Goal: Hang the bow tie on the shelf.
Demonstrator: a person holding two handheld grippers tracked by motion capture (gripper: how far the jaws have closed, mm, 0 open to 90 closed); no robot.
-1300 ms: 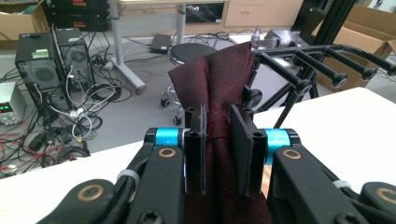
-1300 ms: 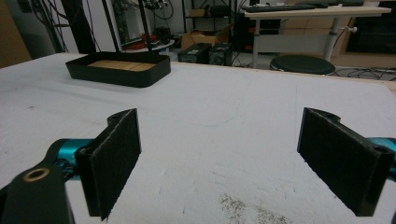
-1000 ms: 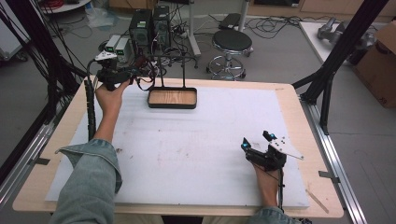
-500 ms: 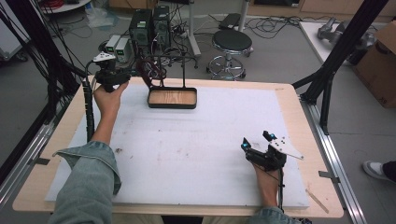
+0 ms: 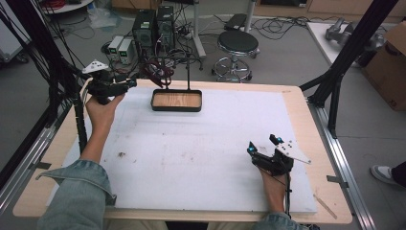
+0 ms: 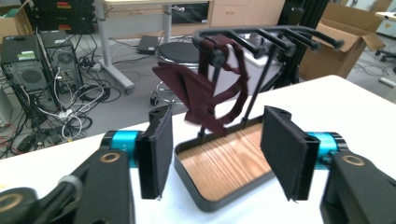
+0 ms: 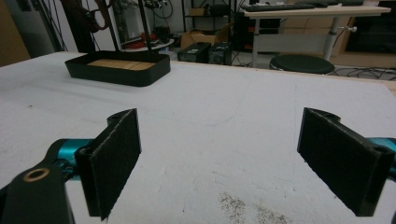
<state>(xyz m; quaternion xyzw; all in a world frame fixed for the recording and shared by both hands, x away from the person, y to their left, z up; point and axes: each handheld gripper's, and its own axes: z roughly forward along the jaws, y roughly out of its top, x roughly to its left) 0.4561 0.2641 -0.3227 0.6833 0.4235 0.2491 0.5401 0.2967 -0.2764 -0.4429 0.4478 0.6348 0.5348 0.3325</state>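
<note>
A black stand has a wood-bottomed tray (image 5: 176,108) and a rack of pegs (image 6: 261,35) above it. A dark red strap piece (image 6: 205,93) hangs from one peg, over the tray's left end (image 5: 158,72). My left gripper (image 5: 131,84) is just left of the stand and points at it. Its jaws have just been opening; nothing is between the pads (image 6: 156,154), and the strap is a short way beyond them. My right gripper (image 5: 261,143) rests open on the white mat at the front right, with nothing in it (image 7: 224,154).
The white mat (image 5: 215,143) covers the wooden table and has dirt specks (image 5: 119,154). Behind the table are computer cases (image 5: 153,26), cables and a round stool (image 5: 237,45). Black frame posts (image 5: 335,91) stand at both sides. A cardboard box (image 5: 390,72) sits far right.
The left gripper's jaws have opened, and the hand has drawn back to the left from the rack. The dark red strap stays hanging on the peg. The right gripper has not moved.
</note>
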